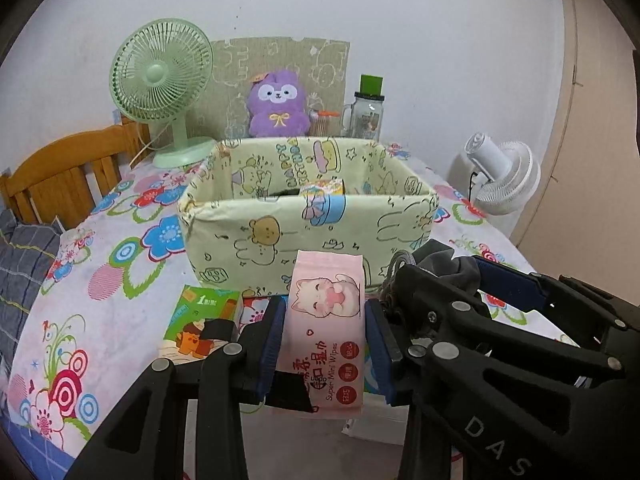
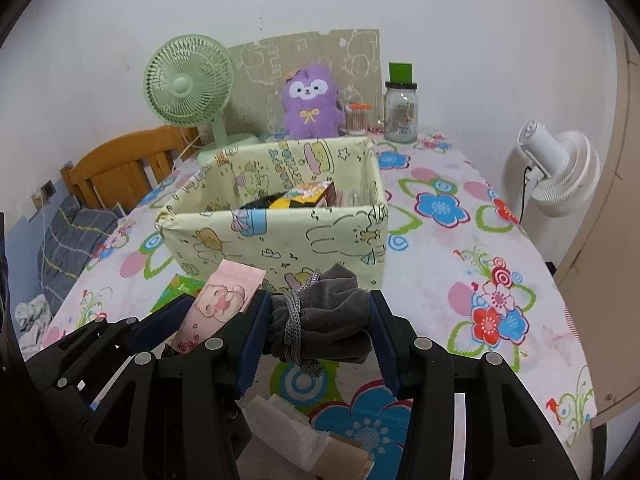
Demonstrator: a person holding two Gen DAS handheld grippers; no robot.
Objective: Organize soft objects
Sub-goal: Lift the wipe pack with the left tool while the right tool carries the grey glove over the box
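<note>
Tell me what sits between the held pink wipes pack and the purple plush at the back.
The yellow fabric box, with small packets inside, stands between the pink wipes pack and the purple plush, clearest in the left wrist view.

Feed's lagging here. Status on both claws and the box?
Left claw shut on pink wipes pack. Right claw shut on grey pouch. Fabric box ahead, open-topped, path clear.

Two fisheye wrist views, side by side, angled down over the table [image 1: 120,248] toward the wall. Close above each gripper's fingers. Shared: box [image 1: 304,220] [image 2: 280,236], green fan [image 1: 160,76] [image 2: 188,84], purple plush [image 1: 276,104] [image 2: 310,102].
</note>
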